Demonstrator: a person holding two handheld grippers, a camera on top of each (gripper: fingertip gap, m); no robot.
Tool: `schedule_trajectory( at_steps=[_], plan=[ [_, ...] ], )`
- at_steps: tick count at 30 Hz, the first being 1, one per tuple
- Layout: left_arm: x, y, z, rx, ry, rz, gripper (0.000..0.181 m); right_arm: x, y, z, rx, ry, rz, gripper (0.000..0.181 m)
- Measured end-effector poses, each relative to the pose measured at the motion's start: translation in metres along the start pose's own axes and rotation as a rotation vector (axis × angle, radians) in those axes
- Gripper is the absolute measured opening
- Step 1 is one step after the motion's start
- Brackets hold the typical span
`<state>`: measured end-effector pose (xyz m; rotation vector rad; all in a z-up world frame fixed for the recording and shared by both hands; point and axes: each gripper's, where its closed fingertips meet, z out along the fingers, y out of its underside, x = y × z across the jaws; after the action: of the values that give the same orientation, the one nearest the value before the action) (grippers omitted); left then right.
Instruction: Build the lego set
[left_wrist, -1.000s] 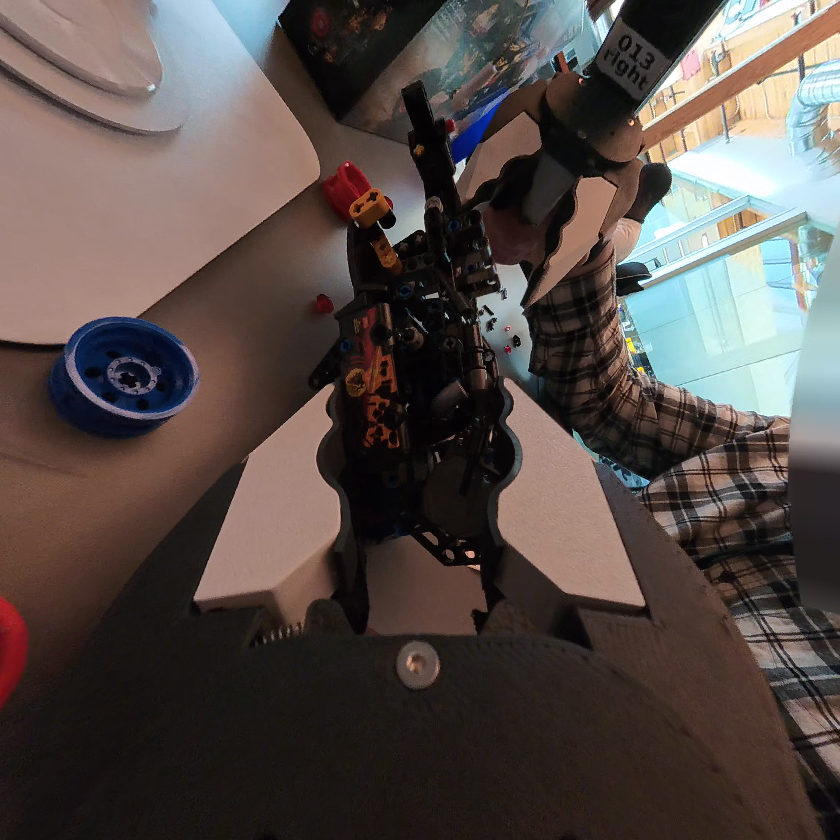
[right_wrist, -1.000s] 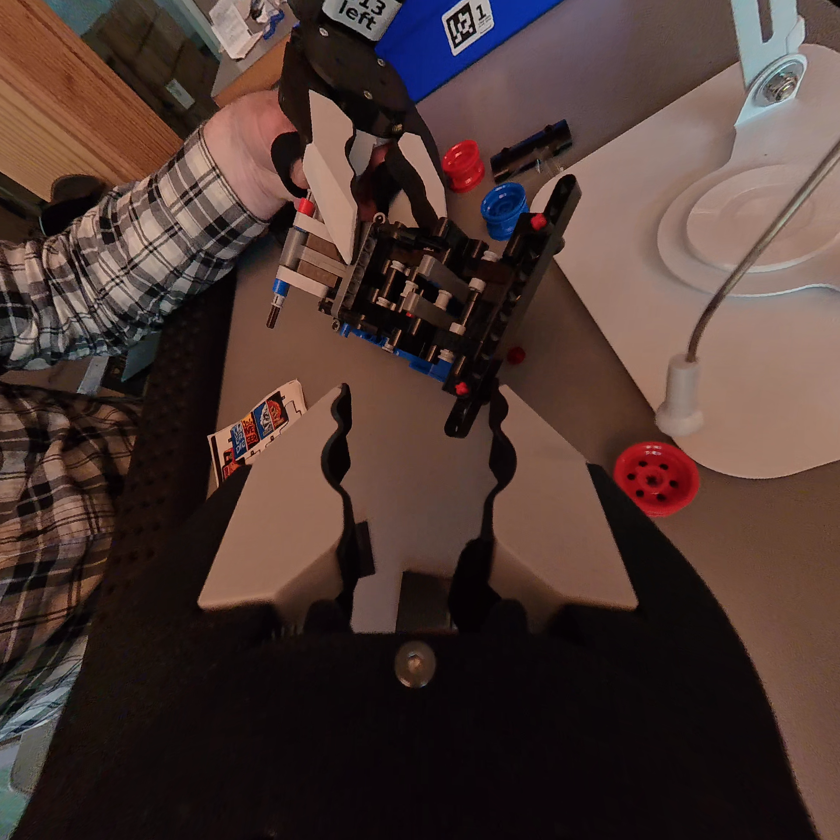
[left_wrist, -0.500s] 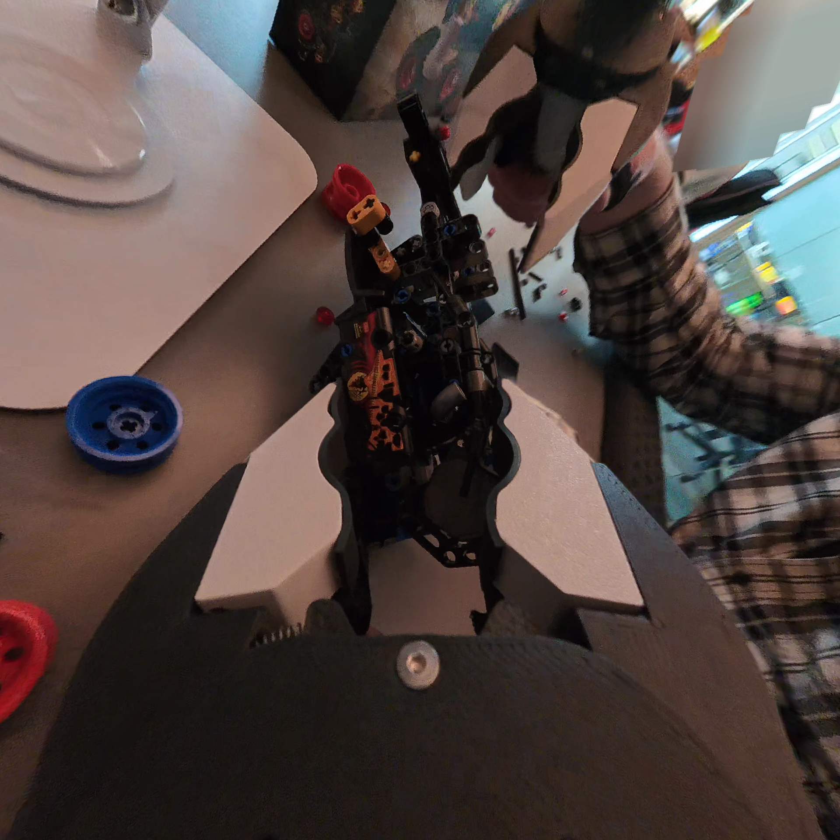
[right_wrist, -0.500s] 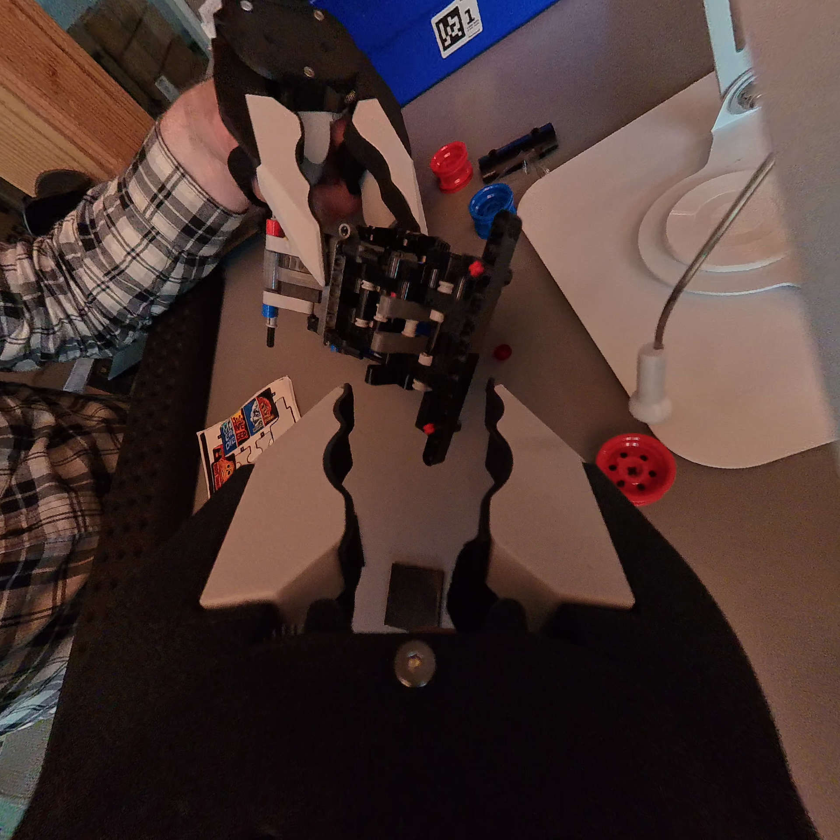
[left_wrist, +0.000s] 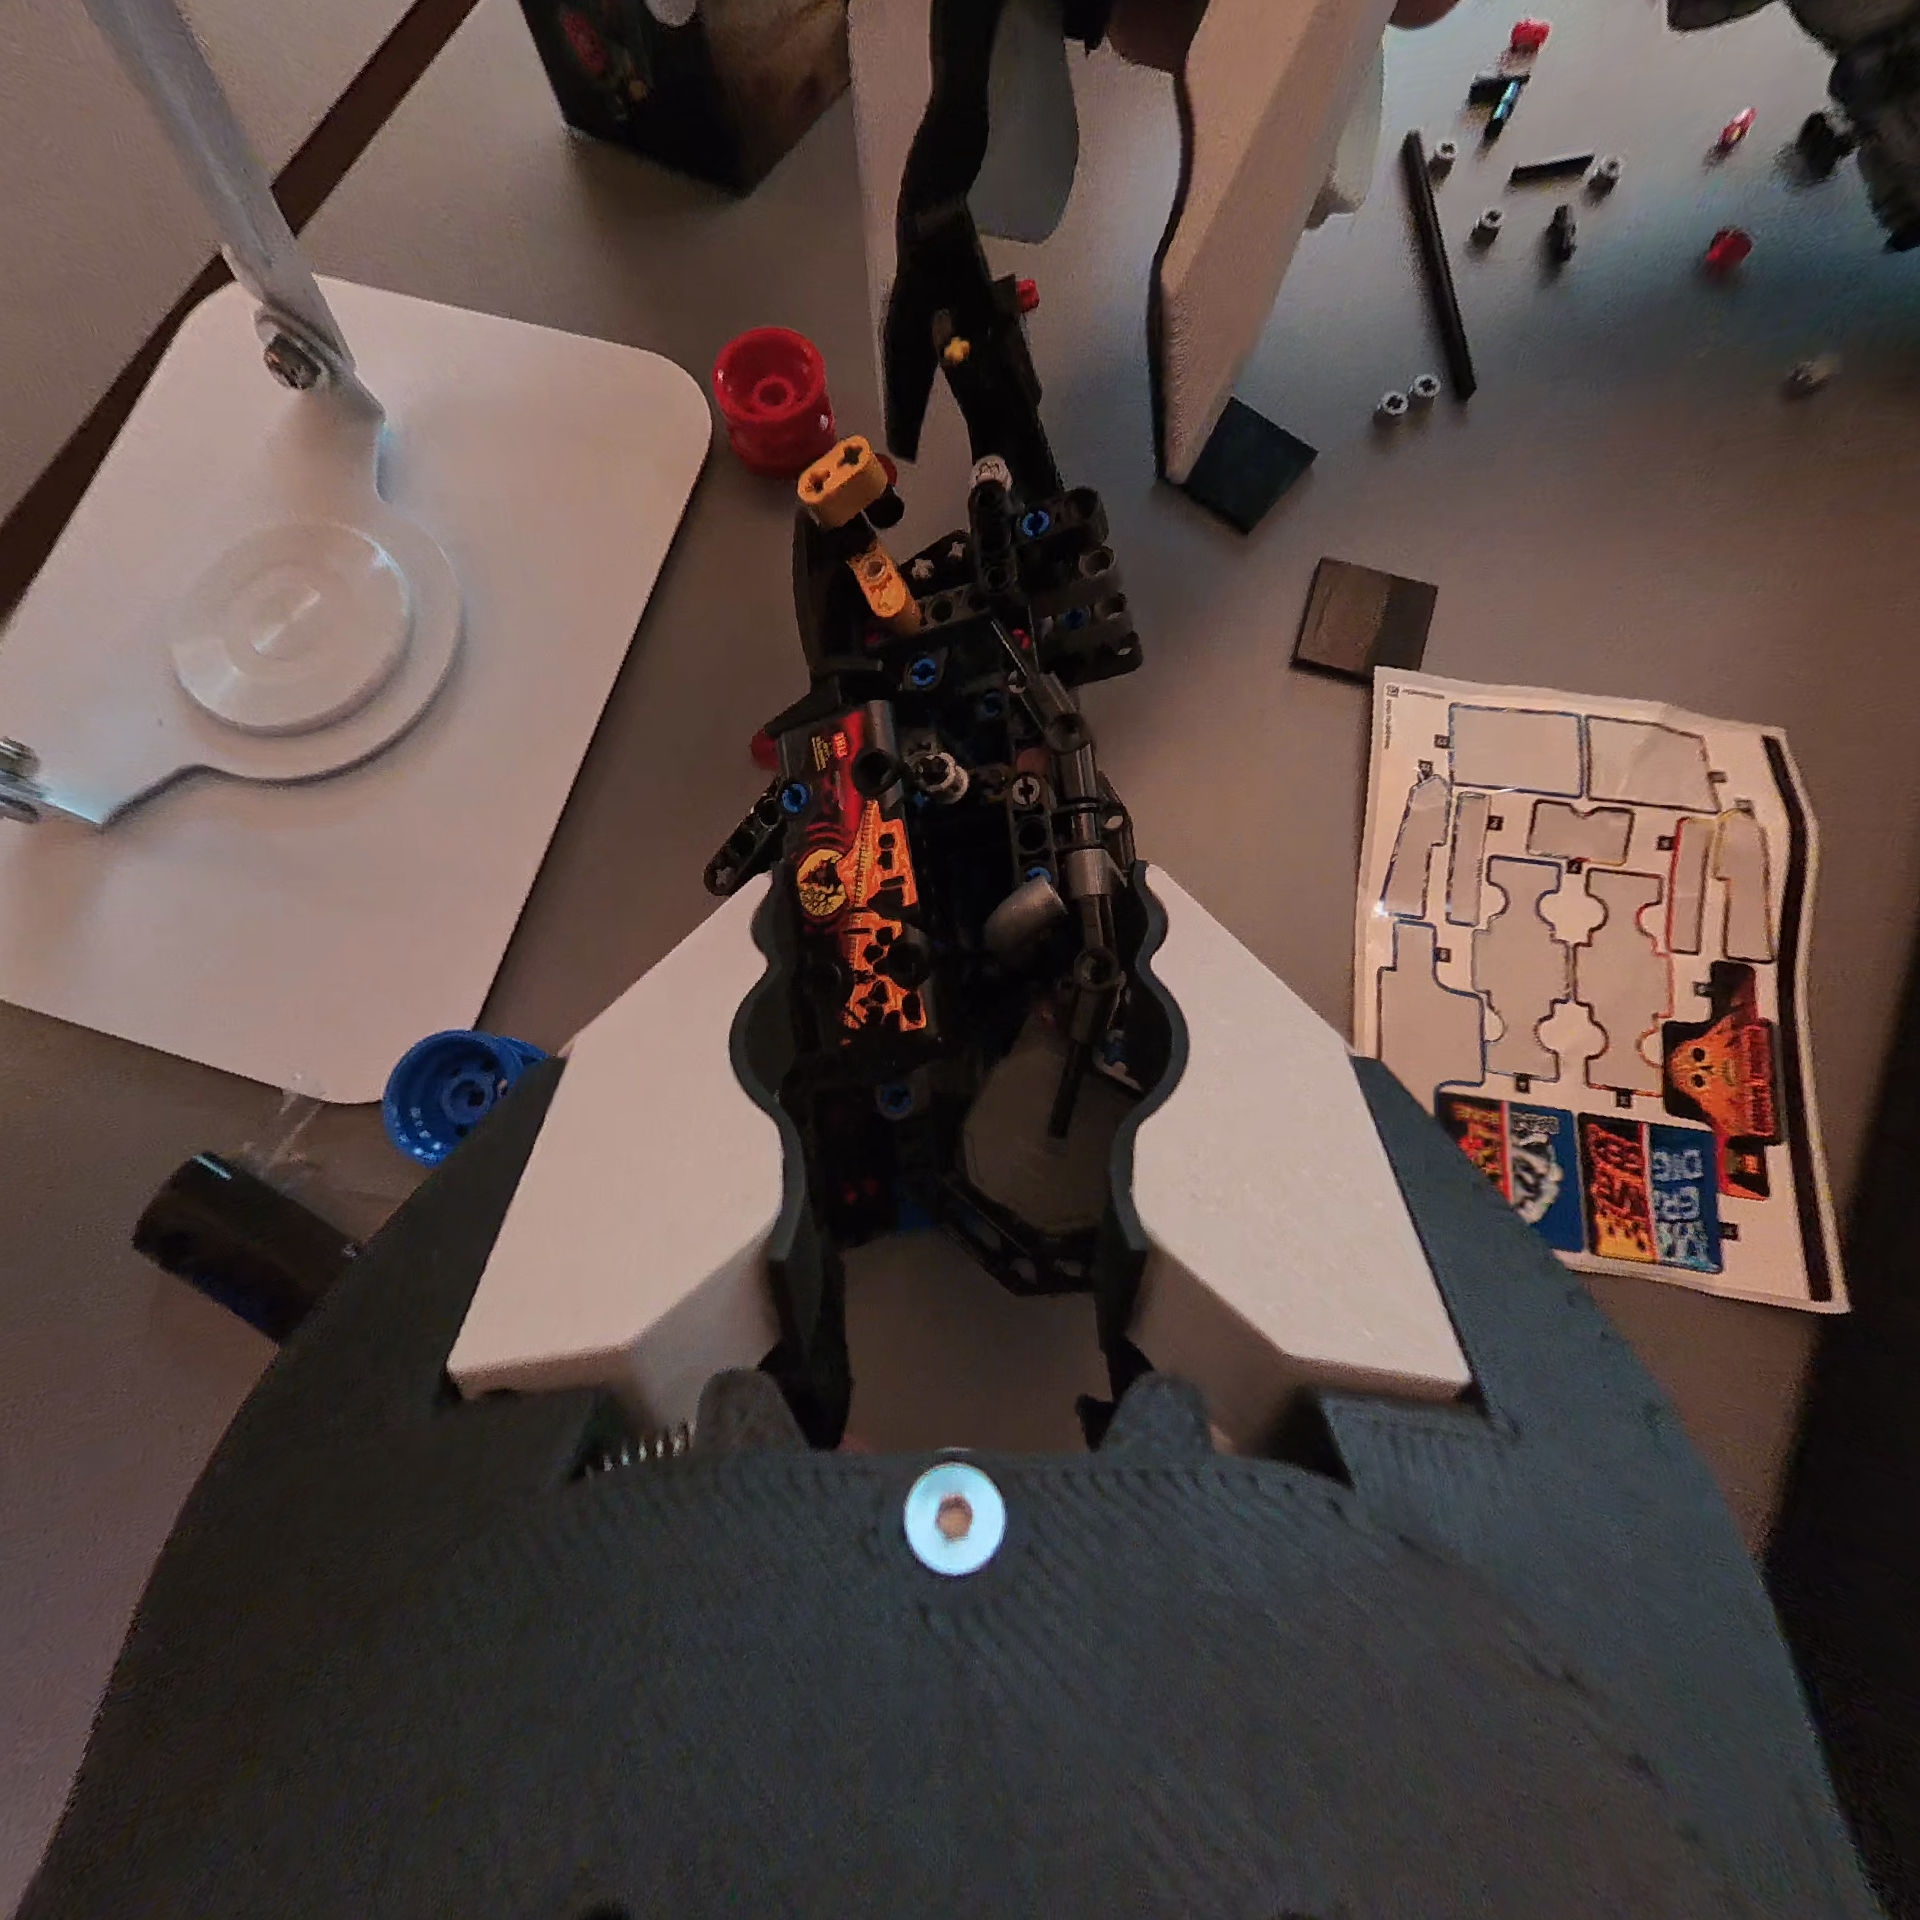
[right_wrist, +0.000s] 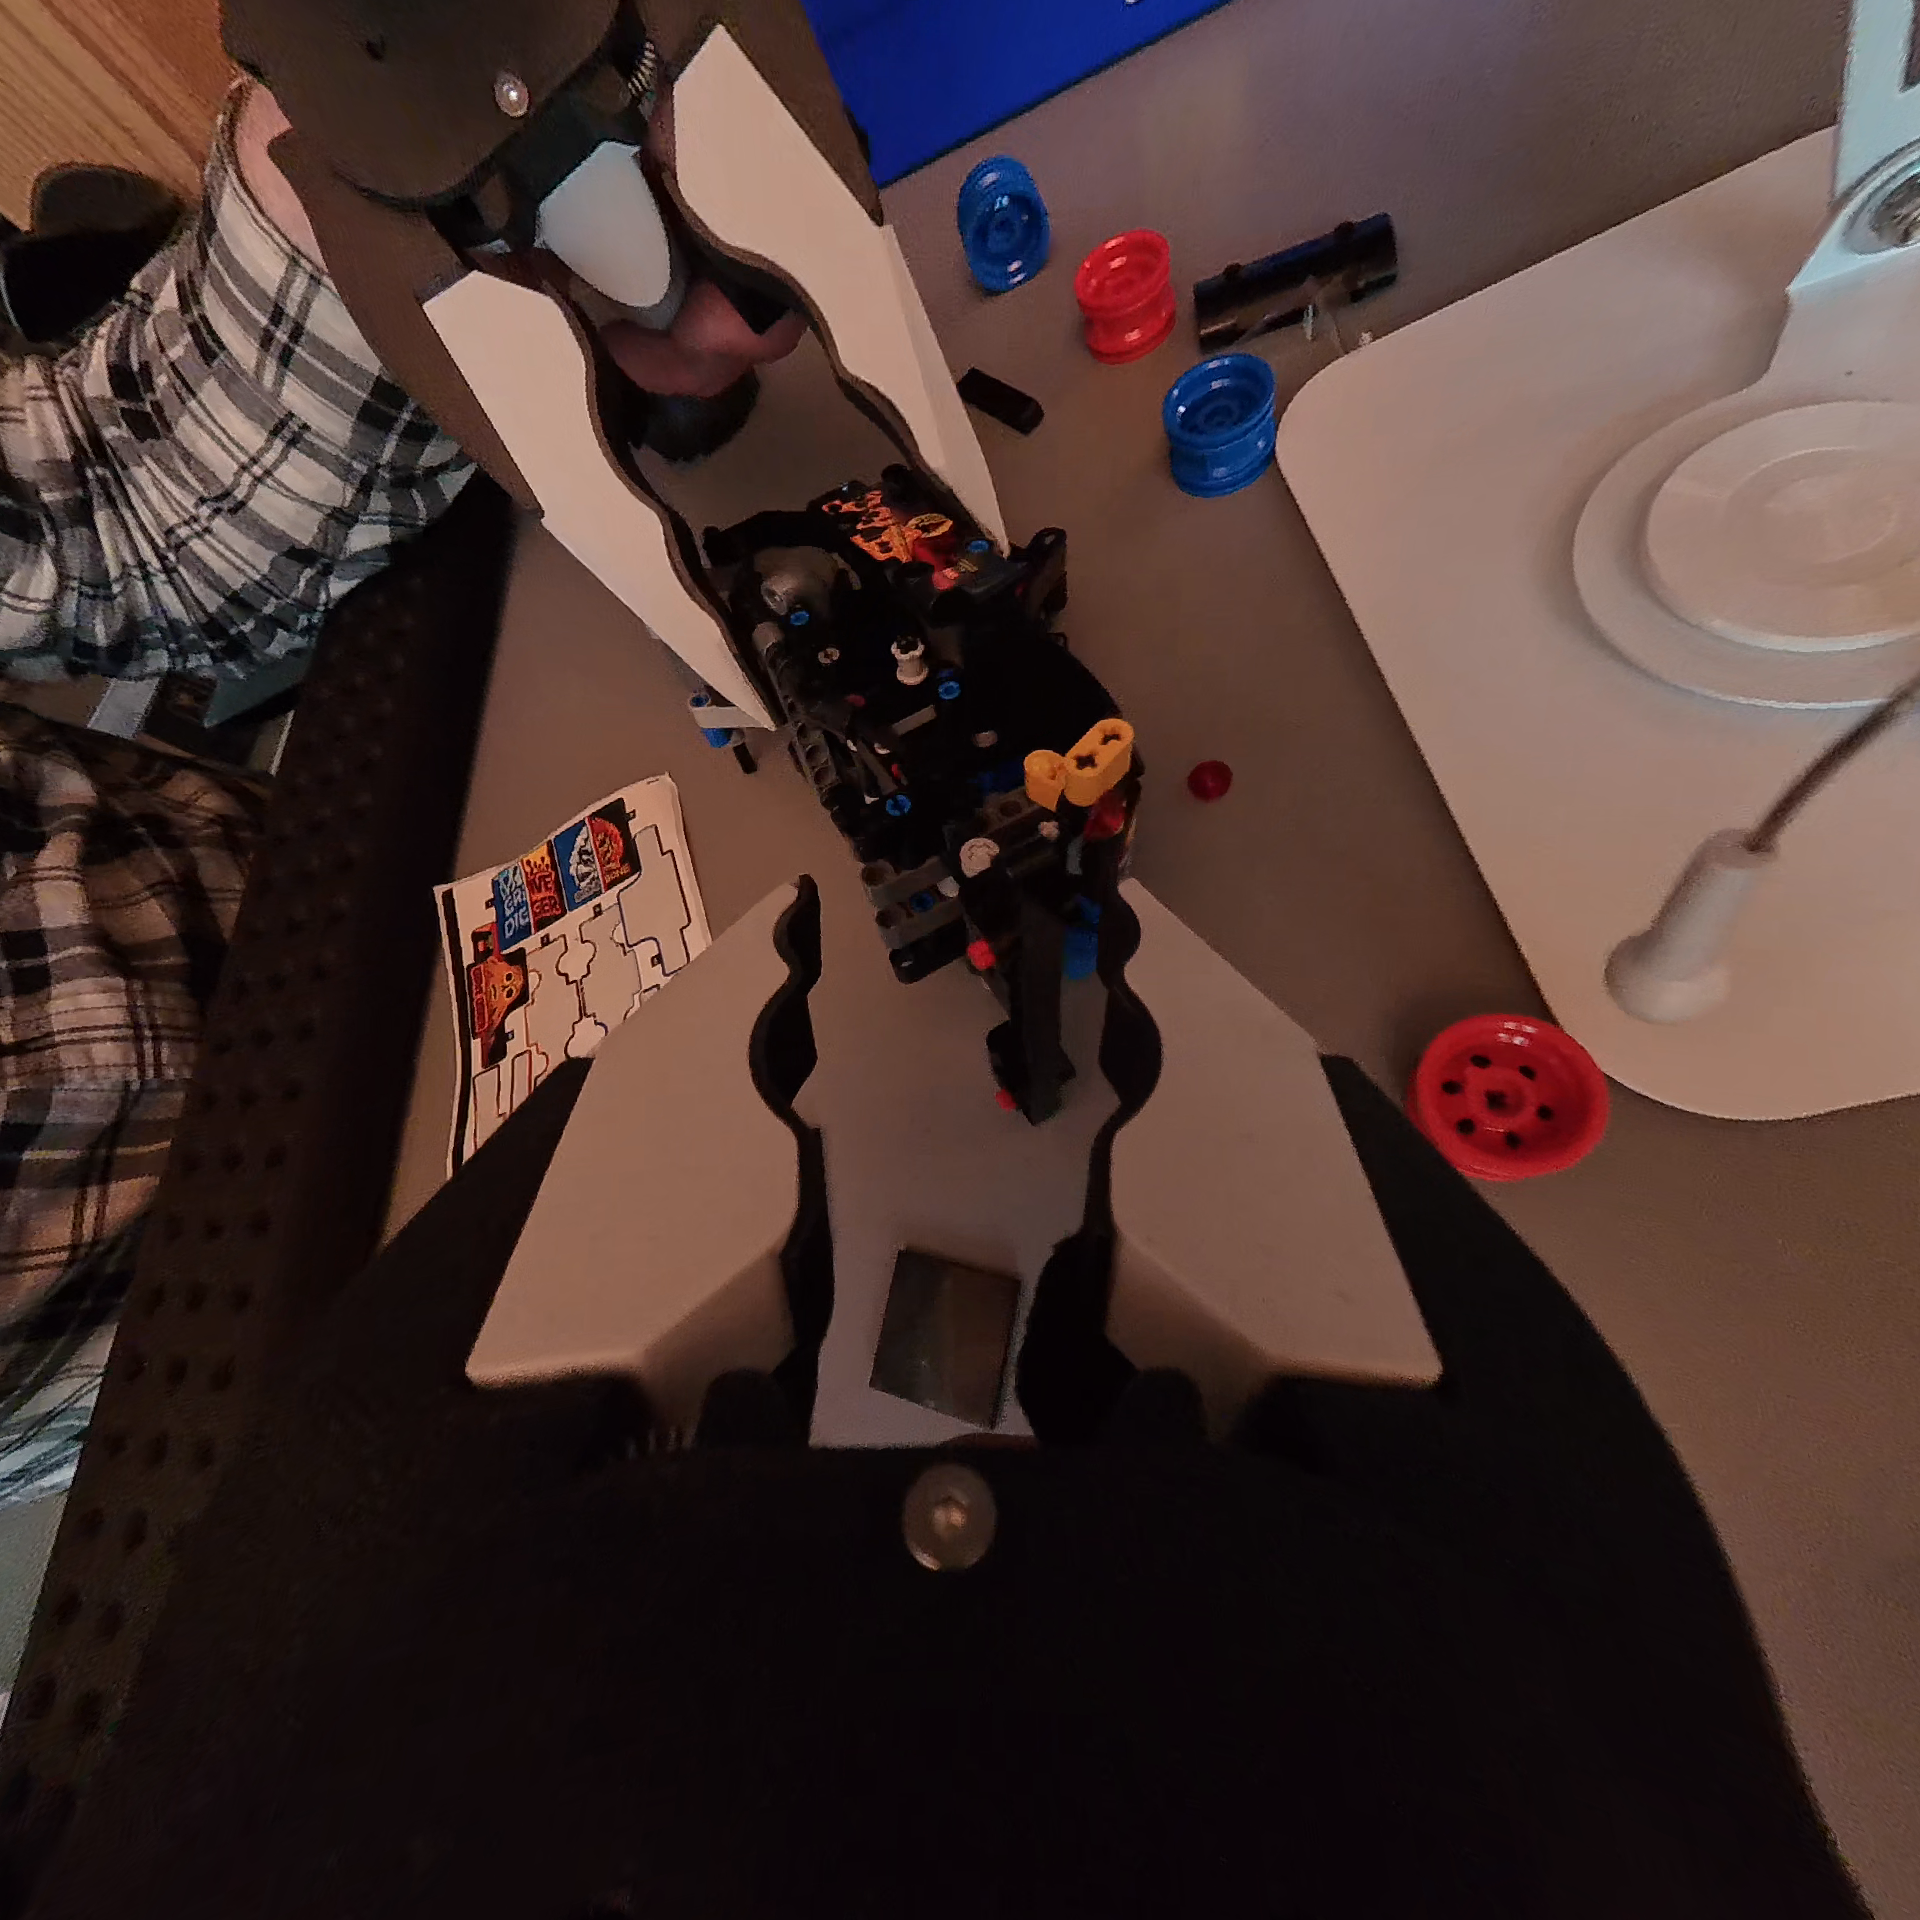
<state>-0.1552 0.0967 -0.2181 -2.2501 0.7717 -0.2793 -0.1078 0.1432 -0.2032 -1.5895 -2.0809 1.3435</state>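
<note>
Since the earlier frame, both grippers tilt down toward the desk. Left gripper jaws clamp the lego chassis. Right gripper jaws stand apart, its black beam between them.

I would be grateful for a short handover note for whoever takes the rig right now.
Left gripper: shut on the lego chassis.
Right gripper: open, with the chassis's long black beam between its fingers, not clamped.
On the table: loose red wheel, blue wheel, sticker sheet, small parts.
Done: chassis core built, with some stickers on.
Left: wheels, remaining stickers, small parts.
</note>
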Motion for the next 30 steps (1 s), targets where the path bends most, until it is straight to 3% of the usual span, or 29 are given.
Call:
schedule_trajectory(
  at_steps=[12, 22, 24, 25, 30],
  plan=[
    [0.01, -0.005, 0.0, -0.01, -0.05, 0.14, 0.064, -0.01, 0.007, 0.01, -0.05, -0.023, -0.066, 0.039],
    [-0.005, -0.014, -0.012, -0.083, -0.314, 0.378, 0.063, 0.002, -0.001, 0.009, -0.028, 0.139, -0.285, 0.036],
    [-0.004, -0.016, -0.012, -0.087, -0.34, 0.427, 0.063, 0.001, 0.002, 0.007, -0.039, 0.146, -0.32, 0.029],
    [-0.002, -0.017, -0.012, -0.087, -0.339, 0.447, 0.063, 0.004, 0.005, 0.006, -0.06, 0.171, -0.358, 0.014],
    [0.004, -0.018, -0.011, -0.07, -0.324, 0.474, 0.064, 0.001, 0.011, 0.006, -0.107, 0.199, -0.452, 0.014]
  ],
)
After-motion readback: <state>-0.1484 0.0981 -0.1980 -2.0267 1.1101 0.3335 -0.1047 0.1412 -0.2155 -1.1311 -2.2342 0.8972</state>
